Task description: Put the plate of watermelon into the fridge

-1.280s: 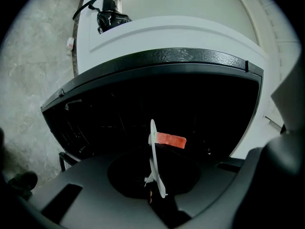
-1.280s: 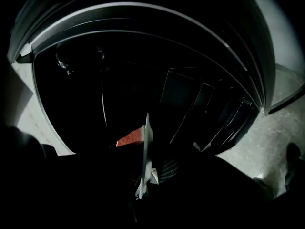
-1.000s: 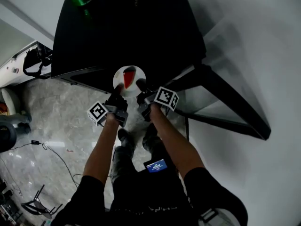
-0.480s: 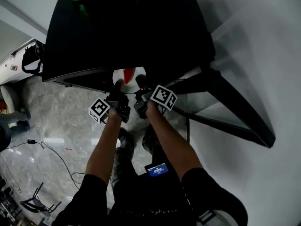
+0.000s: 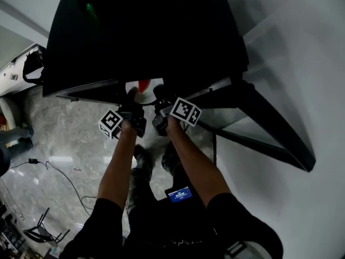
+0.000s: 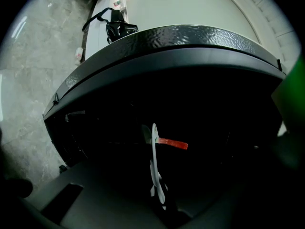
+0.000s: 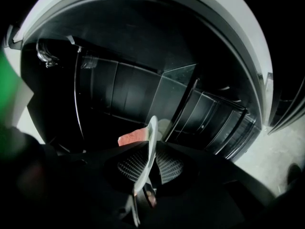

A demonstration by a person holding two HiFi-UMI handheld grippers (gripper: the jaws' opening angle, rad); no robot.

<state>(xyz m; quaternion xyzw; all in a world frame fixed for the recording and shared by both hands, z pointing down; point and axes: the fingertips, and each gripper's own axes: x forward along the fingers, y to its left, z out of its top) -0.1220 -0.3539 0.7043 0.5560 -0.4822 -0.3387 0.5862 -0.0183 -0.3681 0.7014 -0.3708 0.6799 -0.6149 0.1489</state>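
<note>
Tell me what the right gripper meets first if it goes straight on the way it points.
Shut on the plate rim, the right gripper points into the open fridge. Nothing stands nearby in its line; it would probably meet the ribbed back wall first, though depth in the dark is unclear.

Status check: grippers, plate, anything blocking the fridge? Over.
Left gripper and right gripper both shut on plate rim. Watermelon on plate, plate half under fridge top, door open. Interior dark, no obstacle seen.
</note>
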